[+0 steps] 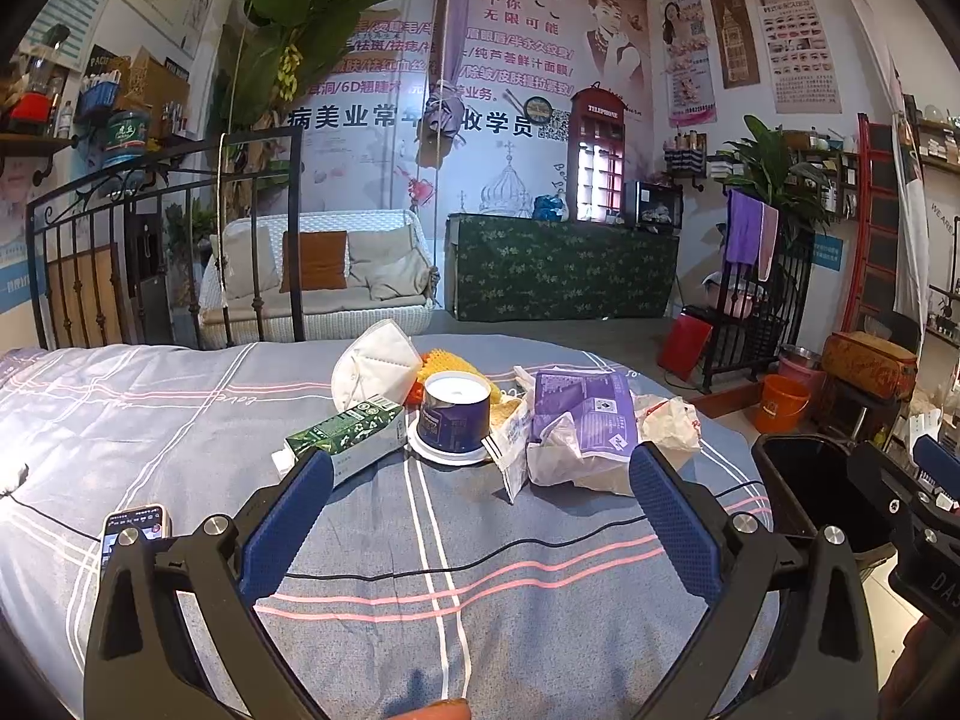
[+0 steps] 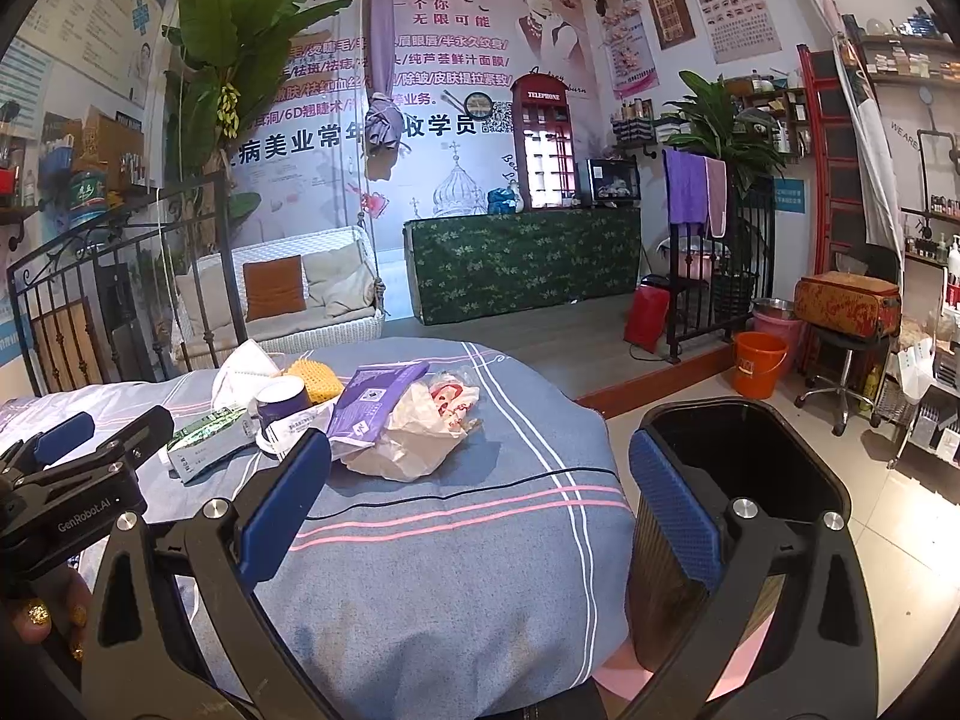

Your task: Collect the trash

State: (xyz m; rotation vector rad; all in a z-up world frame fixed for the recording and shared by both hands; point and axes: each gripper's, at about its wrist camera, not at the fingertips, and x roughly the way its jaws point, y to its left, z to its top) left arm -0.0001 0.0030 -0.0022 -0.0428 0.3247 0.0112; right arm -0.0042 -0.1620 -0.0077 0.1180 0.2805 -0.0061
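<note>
While both the left gripper [image 1: 480, 480] and right gripper [image 2: 480, 480] are hovering released and empty-handed, the trash pile [image 1: 480, 414] is lying uncollected on the bed [image 1: 150, 420], the black bin [image 2: 750, 456] waiting beside it.

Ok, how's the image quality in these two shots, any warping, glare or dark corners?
Left wrist view: strong fisheye bending, black corners, the trash pile with the tub sharp, the left claw open and crisp. Right wrist view: same curved edges, the bin interior reads nearly black, floor tiles at far right brightly lit, the right claw open.

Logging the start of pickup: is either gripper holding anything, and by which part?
Nothing is held. The left gripper and right gripper are both open and empty.
</note>
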